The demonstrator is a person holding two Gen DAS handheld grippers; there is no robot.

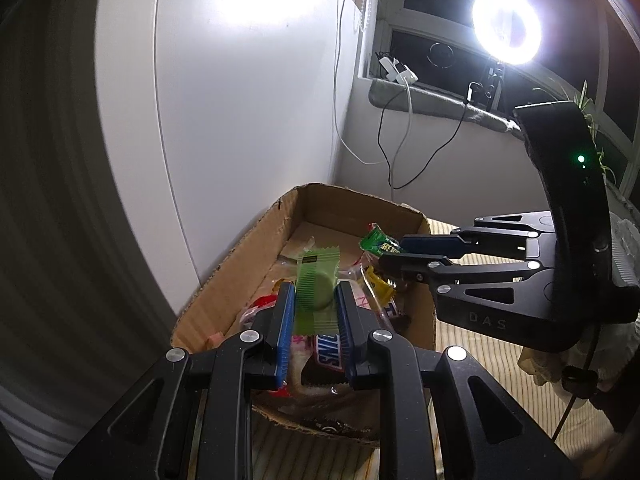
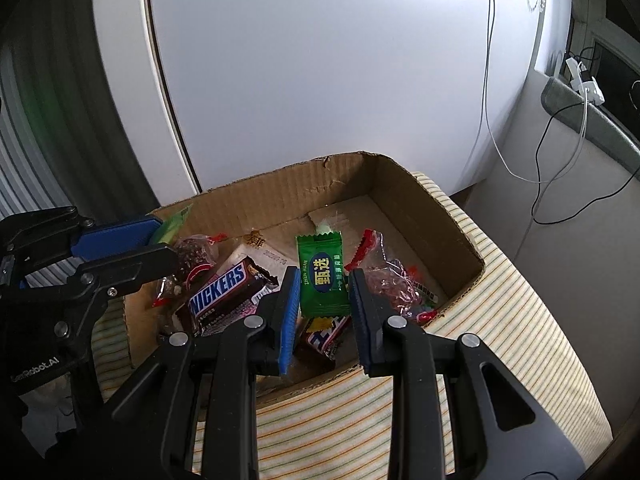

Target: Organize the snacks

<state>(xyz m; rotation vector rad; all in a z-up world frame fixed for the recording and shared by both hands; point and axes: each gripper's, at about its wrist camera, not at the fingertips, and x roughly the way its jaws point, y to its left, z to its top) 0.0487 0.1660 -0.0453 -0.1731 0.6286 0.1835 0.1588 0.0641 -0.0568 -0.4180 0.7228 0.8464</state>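
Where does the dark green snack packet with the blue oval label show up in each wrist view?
Left wrist view: the dark green packet is right of centre, pinched in the right claw above the cardboard box.
Right wrist view: the same packet stands upright at centre, between that claw's fingers.
Shared landmark: the Snickers bar lying in the box.
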